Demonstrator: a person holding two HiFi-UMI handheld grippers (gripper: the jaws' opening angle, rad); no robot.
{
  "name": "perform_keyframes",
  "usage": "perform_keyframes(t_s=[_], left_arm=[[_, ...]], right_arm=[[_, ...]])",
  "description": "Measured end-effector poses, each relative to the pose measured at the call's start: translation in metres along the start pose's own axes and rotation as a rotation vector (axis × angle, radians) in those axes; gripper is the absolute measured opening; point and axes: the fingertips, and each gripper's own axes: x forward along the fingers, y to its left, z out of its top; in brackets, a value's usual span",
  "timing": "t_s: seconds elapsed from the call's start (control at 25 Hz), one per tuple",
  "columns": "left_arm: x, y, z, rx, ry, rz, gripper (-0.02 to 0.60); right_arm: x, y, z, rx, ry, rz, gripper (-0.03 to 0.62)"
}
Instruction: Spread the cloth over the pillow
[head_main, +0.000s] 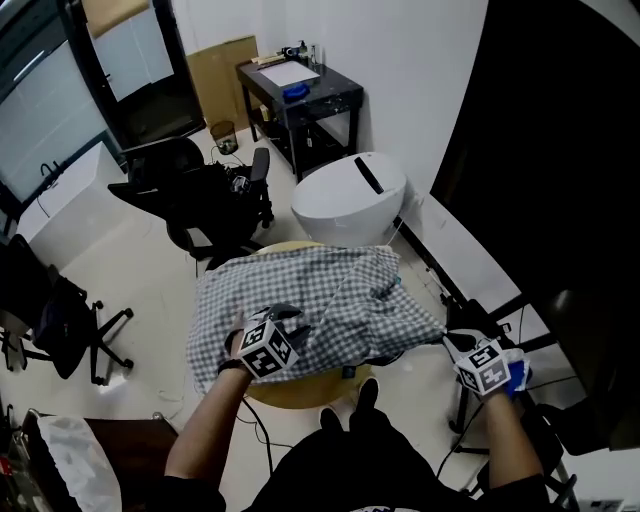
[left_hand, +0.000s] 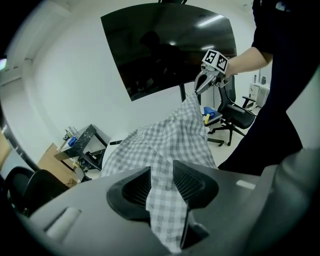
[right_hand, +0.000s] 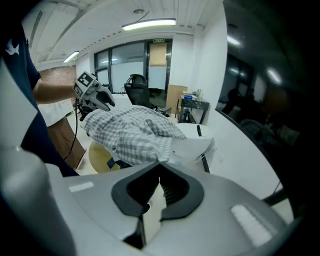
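Right gripper (head_main: 450, 340) pinches the cloth (head_main: 330, 290) corner out past the round table (head_main: 300, 388), probably stretching it flat; left gripper's (head_main: 290, 316) jaws gape, cloth slack between.

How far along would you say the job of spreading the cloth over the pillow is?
Mostly done: the checked cloth drapes over most of the pillow, one white corner showing. In hand: the right gripper is shut on a cloth corner, pulled taut; the left gripper has cloth between parted jaws. Left: cover that corner, smooth wrinkles, release.
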Motion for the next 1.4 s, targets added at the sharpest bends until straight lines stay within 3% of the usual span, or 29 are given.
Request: perform_keyframes(t_s=[0.44,0.84,1.24,1.4], left_arm=[[0.001,-0.027,-0.013,0.009,0.022,-0.047,0.147],[-0.002,-0.028,-0.031,-0.006,0.058,-0.052,0.152],[0.004,-0.024,-0.034,-0.021,0.066,-0.054,0.152],[0.005,-0.022,-0.038,-0.031,0.071,-0.054,0.152]], right_arm=[[0.004,-0.013,-0.104,0.18,0.158,-0.012,0.009],[0.048,0.01,-0.173,0.27,0.27,0.041,0.009],[0.066,0.0,-0.181,0.283,0.273,0.01,0.017],[0.065,-0.006,-0.168,0.28,0.245,0.014,0.103]])
